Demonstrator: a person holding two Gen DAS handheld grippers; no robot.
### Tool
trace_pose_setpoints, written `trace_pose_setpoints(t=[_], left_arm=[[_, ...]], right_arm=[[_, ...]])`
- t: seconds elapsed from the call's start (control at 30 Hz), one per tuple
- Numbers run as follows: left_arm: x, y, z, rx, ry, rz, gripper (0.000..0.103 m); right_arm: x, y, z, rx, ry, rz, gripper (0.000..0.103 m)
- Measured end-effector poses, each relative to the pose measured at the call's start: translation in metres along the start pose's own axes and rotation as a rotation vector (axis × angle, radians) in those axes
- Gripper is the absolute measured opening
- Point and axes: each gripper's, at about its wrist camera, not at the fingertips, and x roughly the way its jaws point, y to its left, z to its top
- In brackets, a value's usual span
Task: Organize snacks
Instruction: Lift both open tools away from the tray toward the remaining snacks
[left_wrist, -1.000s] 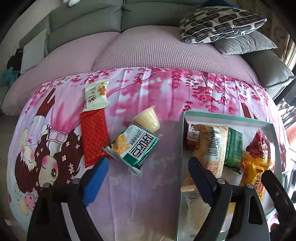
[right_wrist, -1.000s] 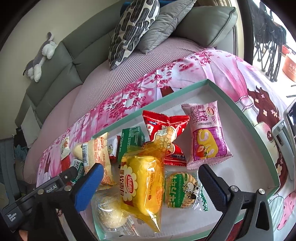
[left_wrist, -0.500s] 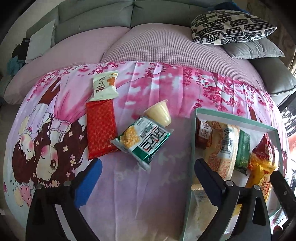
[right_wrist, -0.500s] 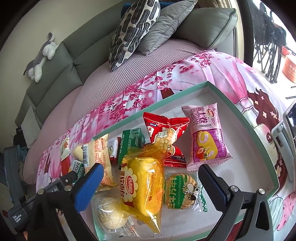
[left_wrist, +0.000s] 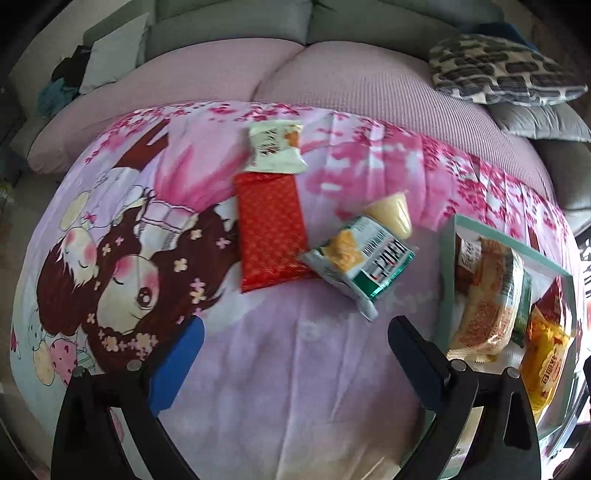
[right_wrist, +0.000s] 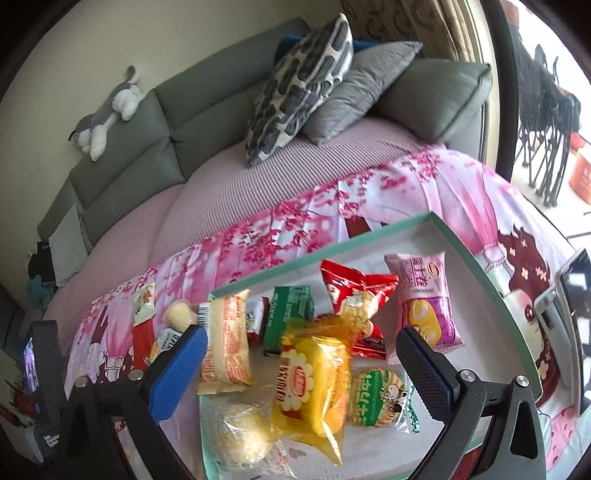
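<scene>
While both grippers hang over the pink cartoon-print cloth (left_wrist: 280, 369), the scene reads, nearest first:

Left gripper (left_wrist: 295, 354): jaws wide apart, nothing between them, only bare cloth below.
Right gripper (right_wrist: 299, 365): jaws wide apart over the near half of the box, pressing on nothing; the yellow cake packet (right_wrist: 314, 384) lies below the gap.
Teal-rimmed box (right_wrist: 491, 291): sits on the cloth, white floor, holding most of the snacks.
Near row in box: a clear-wrapped pale bun (right_wrist: 242, 435), the yellow cake packet, and a green round-biscuit packet (right_wrist: 380, 398) beside it.
Farther row in box: an orange-and-white bread packet (right_wrist: 225, 343) at the left wall, a green carton (right_wrist: 290, 314), a red snack bag (right_wrist: 354, 295), and a pink-and-purple cake packet (right_wrist: 424, 299) towards the right.
Loose snacks on cloth: a green-and-white cracker packet (left_wrist: 360, 262) just outside the box's left wall, overlapping the edge of a flat red packet (left_wrist: 271, 240).
Jelly cup (left_wrist: 393, 214): on its side, touching the cracker packet's far end.
White packet (left_wrist: 275, 147): just beyond the red packet's far end.
Sofa (right_wrist: 155, 122): grey, behind the cloth, with a patterned cushion (right_wrist: 303, 81) leaning on a grey cushion (right_wrist: 362, 81).
Plush toy (right_wrist: 107, 114): lying on top of the sofa back.
</scene>
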Motion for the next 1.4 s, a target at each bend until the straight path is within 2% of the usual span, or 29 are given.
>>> trace_pose_setpoints(t=[0.13,0.27,0.5,0.87,1.07,1.17,1.4], left_arm=[[-0.003,0.012,0.001,-0.027,-0.007,0.005,0.1],[-0.002,0.023,-0.001,-0.046,0.0,0.01,0.1],[-0.001,0.049,-0.002,-0.102,0.007,0.023,0.1],[0.0,0.087,0.004,-0.195,0.012,0.021,0.1],[0.0,0.095,0.009,-0.175,0.006,0.013,0.1],[0.001,0.095,0.012,-0.134,-0.006,0.026,0.1],[0.008,0.105,0.019,-0.091,-0.011,0.02,0.1]], right_arm=[[-0.003,0.019,-0.001,-0.044,-0.011,0.031,0.103],[0.0,0.042,-0.007,-0.08,0.018,0.087,0.103],[0.005,0.078,-0.022,-0.174,0.043,0.133,0.103],[0.019,0.115,-0.046,-0.283,0.097,0.154,0.103],[0.03,0.128,-0.059,-0.321,0.14,0.163,0.103],[0.035,0.136,-0.066,-0.34,0.158,0.177,0.103],[0.044,0.148,-0.076,-0.381,0.166,0.152,0.103]])
